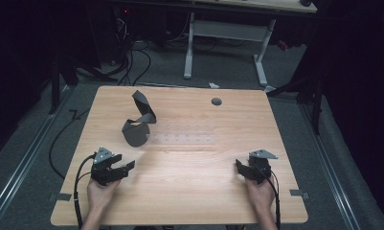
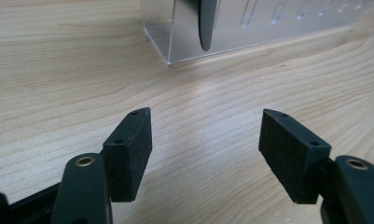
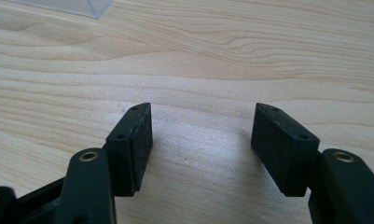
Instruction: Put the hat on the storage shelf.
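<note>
Both grippers released, nothing between jaws: left gripper [image 1: 127,167] lower left, right gripper [image 1: 241,168] lower right. Dark twisted strip [image 1: 139,120] on clear acrylic rack [image 1: 185,139], centre frame.

A dim room: grey carpet floor [image 1: 295,129], cables [image 1: 132,62], a white-legged desk [image 1: 228,28].

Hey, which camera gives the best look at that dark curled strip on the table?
The high view: the dark curled strip shows whole there, twisting upward at the clear rack's left end. The left gripper view catches just a dark edge of it at that rack. The right gripper view gives the rack's corner.
</note>
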A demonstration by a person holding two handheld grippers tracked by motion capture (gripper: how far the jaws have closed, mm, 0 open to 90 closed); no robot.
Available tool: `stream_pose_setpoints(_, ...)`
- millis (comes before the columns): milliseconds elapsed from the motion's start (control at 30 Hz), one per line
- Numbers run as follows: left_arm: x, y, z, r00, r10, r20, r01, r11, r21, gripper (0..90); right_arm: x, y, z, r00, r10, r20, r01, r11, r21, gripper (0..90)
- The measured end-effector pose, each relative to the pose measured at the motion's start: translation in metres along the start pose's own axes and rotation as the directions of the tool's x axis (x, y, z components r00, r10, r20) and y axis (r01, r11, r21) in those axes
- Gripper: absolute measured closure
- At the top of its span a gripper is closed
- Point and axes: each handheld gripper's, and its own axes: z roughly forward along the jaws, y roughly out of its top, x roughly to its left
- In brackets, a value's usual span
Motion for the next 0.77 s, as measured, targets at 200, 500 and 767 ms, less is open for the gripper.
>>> stream_pose_setpoints(200,-0.001,-0.009,0.004,0.998,0.058,-0.027,-0.057,0.9981,0.022,34.9,0.0,0.0,0.0,1.0,0.0,0.0,0.0,1.0,0.0,38.7)
stream_pose_setpoints(500,0.003,-0.02,0.01,0.9858,0.142,-0.089,-0.137,0.9885,0.063,33.1,0.0,0.0,0.0,1.0,-0.002,-0.001,0.002,1.0,-0.001,38.3)
stream_pose_setpoints(767,0.004,-0.02,0.011,0.9847,0.145,-0.097,-0.139,0.9882,0.064,29.8,0.0,0.0,0.0,1.0,0.0,-0.002,0.0,1.0,-0.001,38.1)
